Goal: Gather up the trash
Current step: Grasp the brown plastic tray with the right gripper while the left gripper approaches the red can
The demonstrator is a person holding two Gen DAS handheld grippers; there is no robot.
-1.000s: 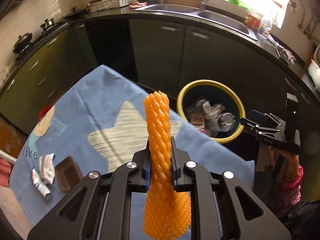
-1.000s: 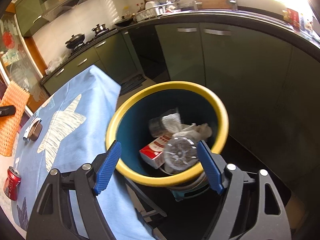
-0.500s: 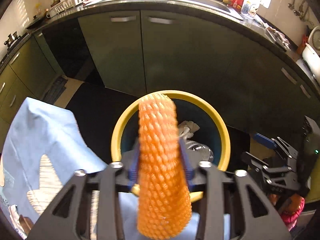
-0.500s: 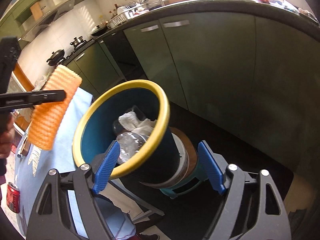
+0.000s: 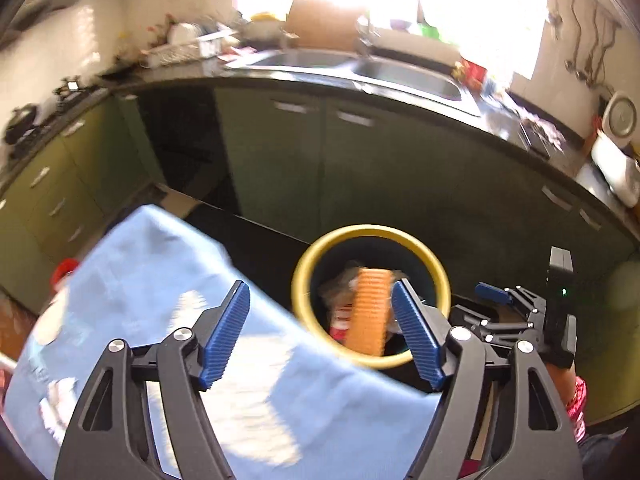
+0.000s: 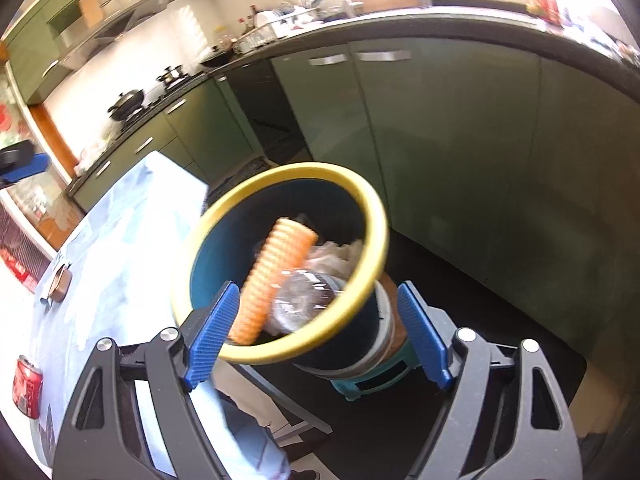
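An orange foam net [image 5: 370, 310] drops loose into the yellow-rimmed dark bin [image 5: 370, 232], free of my left gripper [image 5: 320, 286]. That gripper hangs above the table edge and the bin, its jaws opening and nothing between the blue pads. From the right wrist view the net [image 6: 276, 276] leans tilted inside the bin [image 6: 280, 172], over a clear plastic bottle [image 6: 304, 296] and crumpled white paper [image 6: 336, 252]. My right gripper [image 6: 318, 288] stands open near the bin, short of it and gripping nothing.
A blue tablecloth [image 5: 160, 280] with pale star shapes covers the table left of the bin. On it are a red can [image 6: 27, 386] and a small brown tray [image 6: 60, 286]. The bin stands on a teal stool [image 6: 368, 380]. Green kitchen cabinets [image 6: 440, 140] curve behind.
My left gripper carried the orange net from over the table to above the bin, opened, then drew back. The net fell into the bin. The right gripper stayed open beside the bin.
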